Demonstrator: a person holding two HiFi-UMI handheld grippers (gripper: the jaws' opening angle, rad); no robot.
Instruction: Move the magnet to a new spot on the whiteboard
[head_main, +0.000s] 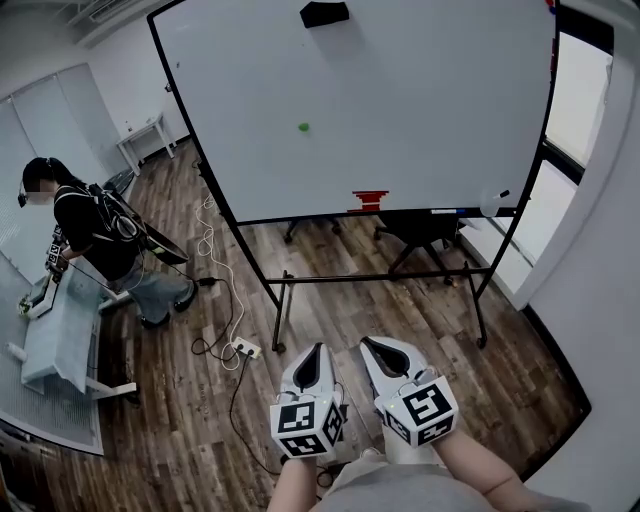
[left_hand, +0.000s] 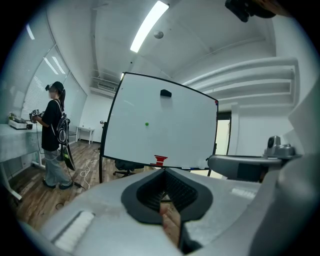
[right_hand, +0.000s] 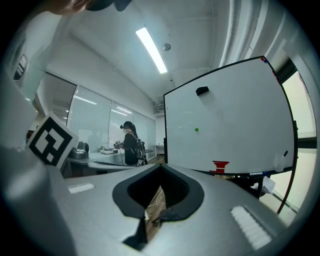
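left gripper (head_main: 320, 348) and right gripper (head_main: 367, 343) are both clenched empty, well apart from the green magnet (head_main: 303, 127) at mid-left of the whiteboard (head_main: 420, 120), so arriving unopened they'd likely nudge it sliding instead of gripping.

The whiteboard (head_main: 420, 110) stands in a black frame (head_main: 370, 278) on the wood floor (head_main: 420, 330). A small green magnet (head_main: 303, 127) clings left of the whiteboard's centre. A black eraser (head_main: 324, 13) sits at its top edge and a red stepped piece (head_main: 368, 200) (its kind unclear) at its bottom edge. A white cable (head_main: 212, 250) and a power strip (head_main: 247, 349) lie on the floor.
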